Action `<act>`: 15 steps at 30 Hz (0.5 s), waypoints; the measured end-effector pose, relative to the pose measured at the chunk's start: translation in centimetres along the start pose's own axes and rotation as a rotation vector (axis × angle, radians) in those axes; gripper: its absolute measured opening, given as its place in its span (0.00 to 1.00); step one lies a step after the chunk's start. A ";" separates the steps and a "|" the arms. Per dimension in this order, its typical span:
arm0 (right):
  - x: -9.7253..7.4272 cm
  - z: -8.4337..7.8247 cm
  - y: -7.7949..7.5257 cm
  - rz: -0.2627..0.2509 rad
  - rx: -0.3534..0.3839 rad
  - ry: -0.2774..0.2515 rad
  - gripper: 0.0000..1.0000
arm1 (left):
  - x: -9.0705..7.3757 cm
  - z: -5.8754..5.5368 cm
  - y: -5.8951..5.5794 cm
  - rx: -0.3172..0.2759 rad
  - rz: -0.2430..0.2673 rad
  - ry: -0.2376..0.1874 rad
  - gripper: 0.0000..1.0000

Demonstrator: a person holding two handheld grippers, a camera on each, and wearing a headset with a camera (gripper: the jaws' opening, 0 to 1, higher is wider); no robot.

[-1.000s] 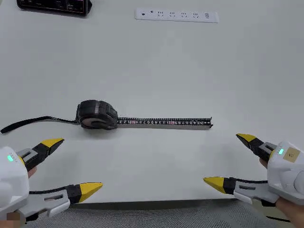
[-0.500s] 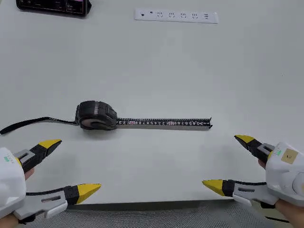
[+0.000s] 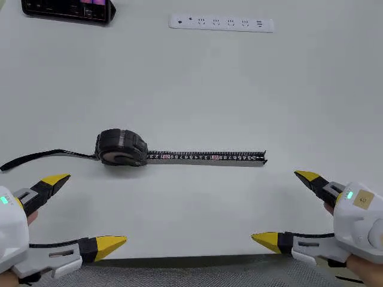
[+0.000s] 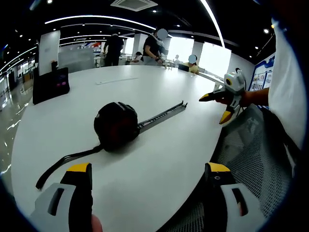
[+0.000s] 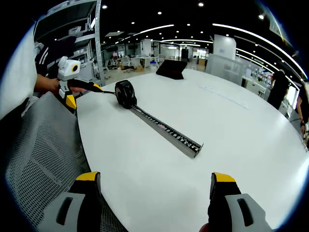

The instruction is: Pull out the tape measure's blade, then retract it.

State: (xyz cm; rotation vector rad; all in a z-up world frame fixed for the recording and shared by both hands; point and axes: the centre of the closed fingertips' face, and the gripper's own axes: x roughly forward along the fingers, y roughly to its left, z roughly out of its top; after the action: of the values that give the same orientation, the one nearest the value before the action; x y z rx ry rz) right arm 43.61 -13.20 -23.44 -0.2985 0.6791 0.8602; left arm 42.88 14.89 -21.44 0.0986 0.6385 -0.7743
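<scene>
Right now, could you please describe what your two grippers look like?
Both the left gripper and the right gripper have white plastic bodies, slim black jaws ending in pointed yellow tips, and a small green light. The right one also carries a tan square sticker.

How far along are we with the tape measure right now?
Done, by the look of it: the blade lies pulled out flat on the table, extending from the tape measure case. In hand: nothing; the left gripper and right gripper hover open near the table's front edge. Left: retracting the blade.
</scene>
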 end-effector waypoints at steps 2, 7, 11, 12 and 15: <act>0.0 0.0 0.1 0.002 0.001 0.000 0.94 | -0.1 0.2 0.0 0.021 0.006 -0.003 0.96; 0.0 0.1 0.3 0.009 0.004 0.000 0.97 | -0.1 0.3 0.2 0.019 0.014 -0.008 0.98; 0.0 0.2 0.5 0.012 0.006 0.000 0.97 | -0.2 0.3 0.4 0.019 0.020 -0.006 0.98; 0.0 0.2 0.5 0.013 0.005 0.000 0.97 | -0.2 0.2 0.4 0.020 0.022 -0.004 0.98; 0.1 0.2 0.5 0.010 -0.001 0.004 0.97 | -0.2 0.1 0.6 0.018 0.024 -0.004 0.97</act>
State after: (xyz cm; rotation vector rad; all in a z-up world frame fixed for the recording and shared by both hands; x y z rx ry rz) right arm 43.35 -12.80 -23.36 -0.2974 0.6846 0.8698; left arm 43.20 15.39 -21.26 0.1211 0.6257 -0.7568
